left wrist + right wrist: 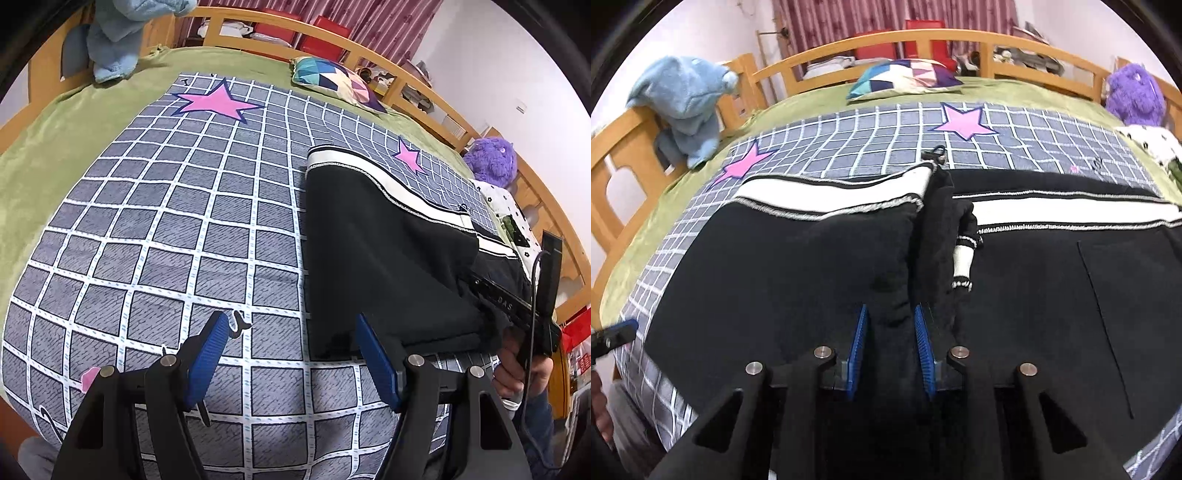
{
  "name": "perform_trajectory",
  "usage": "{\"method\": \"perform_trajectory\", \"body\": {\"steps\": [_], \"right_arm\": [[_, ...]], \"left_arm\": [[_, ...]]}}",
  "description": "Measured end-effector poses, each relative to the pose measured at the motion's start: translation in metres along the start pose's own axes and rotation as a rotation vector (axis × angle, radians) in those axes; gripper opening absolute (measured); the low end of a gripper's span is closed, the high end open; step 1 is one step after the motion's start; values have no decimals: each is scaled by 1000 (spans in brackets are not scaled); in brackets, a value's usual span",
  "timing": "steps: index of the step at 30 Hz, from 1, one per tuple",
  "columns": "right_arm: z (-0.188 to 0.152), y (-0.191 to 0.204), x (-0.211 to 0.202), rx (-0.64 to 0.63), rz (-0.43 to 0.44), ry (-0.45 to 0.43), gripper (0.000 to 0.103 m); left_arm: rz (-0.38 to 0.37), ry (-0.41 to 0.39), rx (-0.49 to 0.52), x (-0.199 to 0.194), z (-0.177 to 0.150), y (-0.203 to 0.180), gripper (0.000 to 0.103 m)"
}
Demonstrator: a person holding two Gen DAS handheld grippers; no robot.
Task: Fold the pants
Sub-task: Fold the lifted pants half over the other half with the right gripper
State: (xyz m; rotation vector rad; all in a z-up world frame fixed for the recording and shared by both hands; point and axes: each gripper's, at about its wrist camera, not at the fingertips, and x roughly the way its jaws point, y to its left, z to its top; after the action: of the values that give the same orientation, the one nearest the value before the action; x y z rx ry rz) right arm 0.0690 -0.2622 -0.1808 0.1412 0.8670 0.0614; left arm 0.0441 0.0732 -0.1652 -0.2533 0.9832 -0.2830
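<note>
Black pants [820,273] with a white side stripe lie on the checked blanket, one part folded over the other. They also show in the left wrist view [373,236] at the right. My right gripper [891,317] is shut on the edge of the folded black layer, blue pads pinching the cloth. My left gripper [291,325] is open and empty, its jaws wide apart, just left of the near corner of the pants. One blue pad [376,362] sits at the edge of the pants.
The checked blanket with pink stars [177,229] covers a green bed sheet [44,155]. A wooden bed rail [960,40], a patterned pillow [905,77], a blue plush [683,103] and a purple plush [1134,92] lie at the far edges.
</note>
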Motion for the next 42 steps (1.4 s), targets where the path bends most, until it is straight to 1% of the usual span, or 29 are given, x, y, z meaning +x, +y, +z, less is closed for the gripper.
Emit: {"method": "perform_trajectory", "body": {"steps": [1, 2, 3, 4, 6, 8, 9, 10, 11, 12, 13, 16, 17, 18, 19, 21, 22, 23, 25, 26, 28, 30, 31, 32, 34, 36, 38, 40, 42], "right_arm": [[3, 0, 3, 8, 11, 3, 33], [6, 2, 7, 8, 23, 7, 35], [8, 4, 11, 5, 30, 13, 32], [9, 5, 15, 4, 25, 19, 8], [10, 5, 18, 12, 62, 46, 8], [13, -1, -2, 24, 77, -15, 8], [17, -11, -23, 55, 92, -81, 8], [18, -22, -36, 97, 121, -114, 8], [20, -33, -44, 145, 155, -131, 8], [19, -44, -45, 186, 174, -125, 8], [18, -45, -41, 187, 165, -105, 9], [10, -36, -5, 117, 85, 20, 16], [6, -32, 5, 92, 57, 45, 16], [4, -30, 6, 77, 45, 49, 16], [3, -27, 2, 69, 43, 40, 19], [3, -28, -14, 96, 55, 17, 30], [-3, -31, -25, 115, 65, 3, 38], [-7, -31, -32, 126, 77, -9, 41], [-18, -30, -37, 128, 90, -3, 41], [-26, -29, -34, 115, 93, 25, 41], [-40, -25, -25, 84, 73, 56, 41], [-56, -21, -24, 52, 37, 24, 43], [-58, -20, -27, 36, 37, 15, 44], [-57, -20, -28, 31, 46, 21, 44], [-48, -26, -31, 44, 84, 29, 44], [-35, -33, -36, 78, 102, -14, 46], [-19, -38, -29, 93, 79, -35, 54], [-6, -42, -7, 88, 70, -7, 54], [1, -48, 19, 116, 72, 57, 54]], "left_arm": [[-19, 0, -8, 1, 0, 1, 69], [-31, 2, -12, 2, 0, 2, 69], [-41, 5, -16, 3, 0, 1, 69], [-47, 11, -16, 4, 0, -1, 69], [-46, 12, -6, 4, -1, -4, 69], [-41, 7, 7, 1, -2, -5, 69], [-40, 5, 11, 0, -3, -5, 69], [-41, 2, 12, -2, -3, -5, 69], [-43, 1, 10, -2, -3, -5, 69], [-46, 0, 7, -2, -3, -5, 69], [-54, 1, 2, -1, -2, -5, 69], [-69, 15, 1, 4, 0, -11, 69], [-73, 18, 12, 4, 0, -15, 69], [-72, 19, 21, 5, 1, -18, 69], [-68, 16, 33, 4, 1, -21, 69], [-64, 5, 45, 1, 2, -26, 69], [-58, 0, 43, 2, 5, -28, 69], [-59, -2, 40, 3, 6, -29, 69], [-75, 2, 34, 12, 8, -32, 70], [-76, 11, 31, 18, 7, -33, 70], [-64, 55, 25, 35, 1, -35, 70], [-56, 112, 40, 55, -9, -38, 70], [-32, 87, 80, 56, -15, -43, 71], [-21, 73, 109, 54, -17, -47, 72], [-15, 82, 131, 51, -17, -50, 72], [-37, 94, 102, 48, -12, -47, 72], [-63, 107, 70, 47, -8, -42, 72], [-66, 110, 57, 46, -9, -40, 72], [-63, 106, 60, 44, -9, -40, 72]]}}
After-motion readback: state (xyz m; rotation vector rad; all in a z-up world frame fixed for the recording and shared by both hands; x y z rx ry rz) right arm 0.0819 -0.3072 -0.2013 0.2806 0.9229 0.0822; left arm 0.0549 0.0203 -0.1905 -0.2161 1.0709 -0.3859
